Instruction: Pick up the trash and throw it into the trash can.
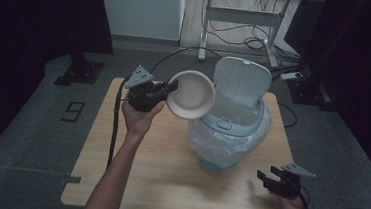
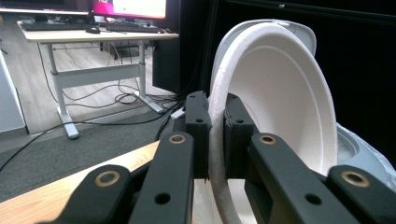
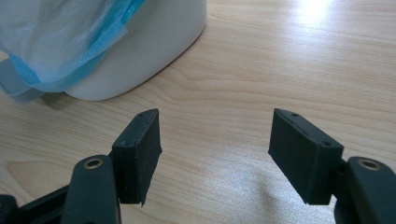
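**Paper bowl held beside the open bin**

The left gripper (image 1: 170, 89) clamps the rim of a round white paper bowl (image 1: 191, 95), holding it tilted on edge in the air, just beside the open lid of a white plastic bin (image 1: 227, 133) lined with a clear bag. The right gripper (image 1: 264, 177) rests low over the light wooden table (image 1: 168, 173), jaws apart and empty.

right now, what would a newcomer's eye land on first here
The white paper bowl, tilted on edge and pinched at its rim by the left gripper beside the open mouth of the lidded bin with its clear plastic liner. Next, the right gripper, jaws open, low over the wooden table near its right corner.
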Motion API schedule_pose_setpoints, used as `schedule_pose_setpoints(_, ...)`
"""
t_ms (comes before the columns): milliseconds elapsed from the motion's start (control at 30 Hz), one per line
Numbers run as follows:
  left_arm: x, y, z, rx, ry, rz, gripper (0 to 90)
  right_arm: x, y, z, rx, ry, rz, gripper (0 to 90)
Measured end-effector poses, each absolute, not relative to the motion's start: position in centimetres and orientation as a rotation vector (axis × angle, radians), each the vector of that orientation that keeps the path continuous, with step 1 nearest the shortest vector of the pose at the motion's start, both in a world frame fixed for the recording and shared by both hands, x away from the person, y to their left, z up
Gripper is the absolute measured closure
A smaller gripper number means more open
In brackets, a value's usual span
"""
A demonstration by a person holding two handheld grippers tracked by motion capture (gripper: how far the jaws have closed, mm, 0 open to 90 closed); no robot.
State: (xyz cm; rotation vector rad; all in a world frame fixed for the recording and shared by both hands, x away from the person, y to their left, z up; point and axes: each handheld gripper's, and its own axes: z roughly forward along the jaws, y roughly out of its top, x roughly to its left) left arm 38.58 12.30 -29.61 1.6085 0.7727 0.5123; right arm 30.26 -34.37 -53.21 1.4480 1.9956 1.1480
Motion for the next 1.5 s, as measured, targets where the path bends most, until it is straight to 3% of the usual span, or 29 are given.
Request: schedule_pose_setpoints(1500, 40.6, 8.3, -28.2, 1.652, 0.737, 0.500, 82.4, 30.4, -34.4, -53.5, 1.453, 2.011, 1.137, 33.4)
